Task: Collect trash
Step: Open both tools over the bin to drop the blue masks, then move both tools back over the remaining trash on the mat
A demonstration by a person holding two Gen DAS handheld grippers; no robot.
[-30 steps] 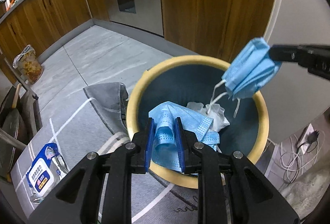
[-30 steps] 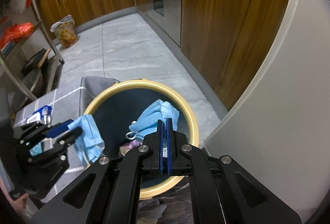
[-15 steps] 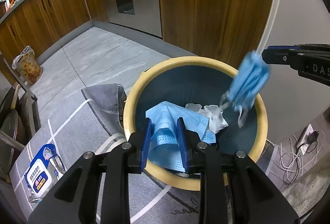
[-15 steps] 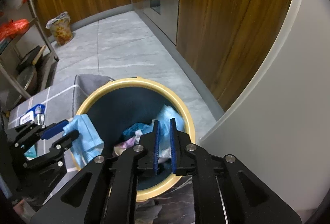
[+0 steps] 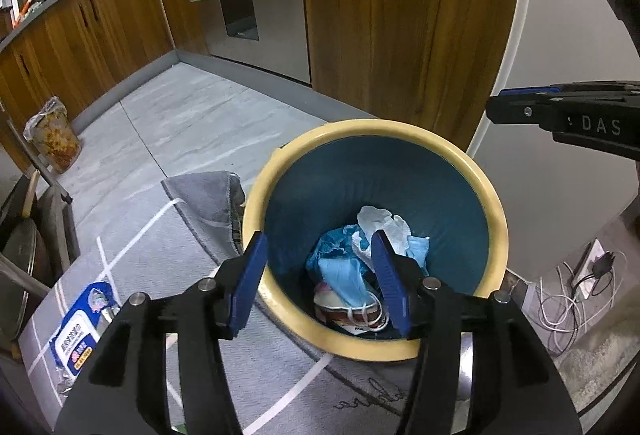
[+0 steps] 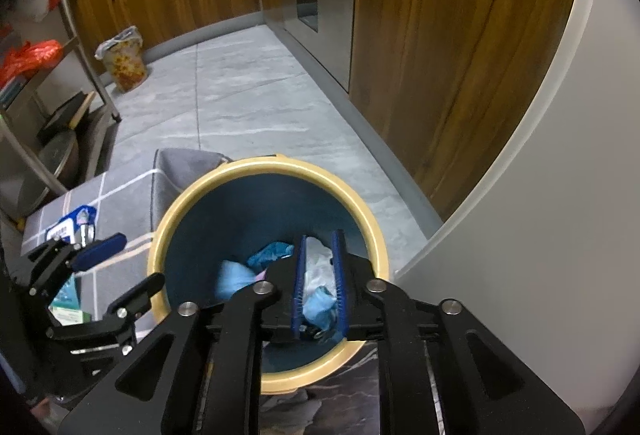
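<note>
- Opening over the bin, the left gripper [image 5: 320, 275] now has its blue pads spread wide with nothing between them; a second ago they were pinched on a blue face mask held at the bin's near rim.
- The right gripper [image 6: 320, 283] is also parting its jaws, though only to a narrow gap, and it too is empty; a second ago it dangled a second mask above the far right of the bin.
- Both blue masks [image 5: 344, 281] now lie at the bottom of the bin [image 5: 400, 129], among crumpled white tissue [image 5: 380, 223] and other scraps.
- With both drops done, this pair of items counts as collected.
- A wet-wipes packet [image 5: 76, 331] lies on the grey rug [image 5: 132, 235] to the near left, well apart from the bin; I judge it a likely next pickup.
</note>
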